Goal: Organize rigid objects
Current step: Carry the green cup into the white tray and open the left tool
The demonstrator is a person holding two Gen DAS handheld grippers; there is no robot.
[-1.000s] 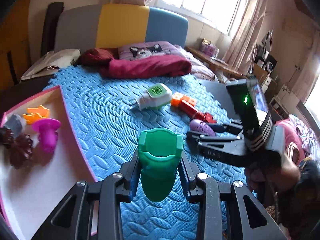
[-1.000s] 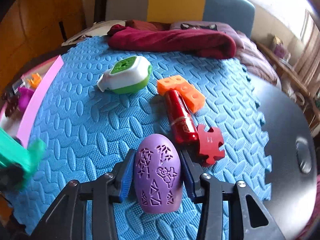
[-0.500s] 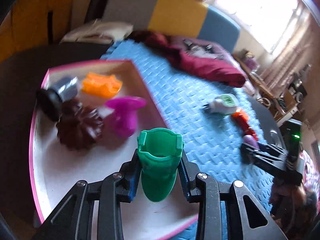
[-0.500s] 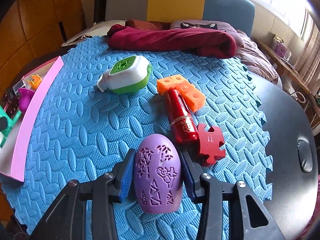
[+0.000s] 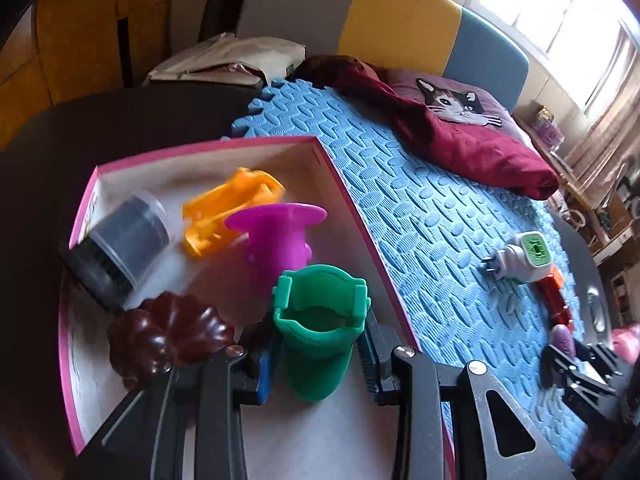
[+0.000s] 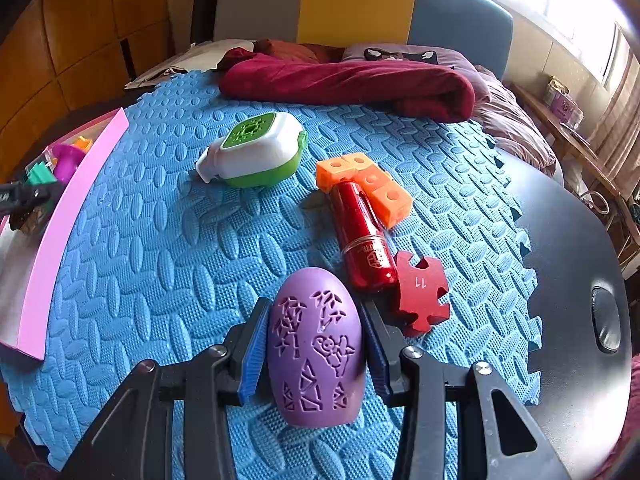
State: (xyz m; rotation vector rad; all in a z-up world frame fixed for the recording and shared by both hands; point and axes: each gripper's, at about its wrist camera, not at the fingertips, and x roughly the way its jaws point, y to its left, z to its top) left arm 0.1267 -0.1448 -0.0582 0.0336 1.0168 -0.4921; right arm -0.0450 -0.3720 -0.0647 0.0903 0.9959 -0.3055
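Observation:
My left gripper (image 5: 318,354) is shut on a green plastic cup (image 5: 318,330), held over the white floor of the pink-rimmed box (image 5: 208,146). Inside the box lie a magenta cup (image 5: 278,236), an orange toy (image 5: 232,206), a dark jar with a black lid (image 5: 120,248) and a brown fluted mould (image 5: 168,330). My right gripper (image 6: 314,344) is shut on a purple egg-shaped piece (image 6: 314,346) just above the blue foam mat (image 6: 160,248). On the mat lie a white-and-green device (image 6: 254,152), orange cubes (image 6: 368,182), a red cylinder (image 6: 362,236) and a red puzzle piece (image 6: 420,292).
A maroon blanket (image 6: 348,78) and a cat-print pillow (image 5: 456,102) lie at the mat's far end. The mat rests on a dark round table (image 6: 576,280). A cloth bag (image 5: 228,58) sits beyond the box. The left gripper (image 6: 24,196) shows at the box's edge.
My left gripper carried the green cup leftward from over the mat to over the box, sinking slightly and rolling. The right gripper stayed still with the purple egg.

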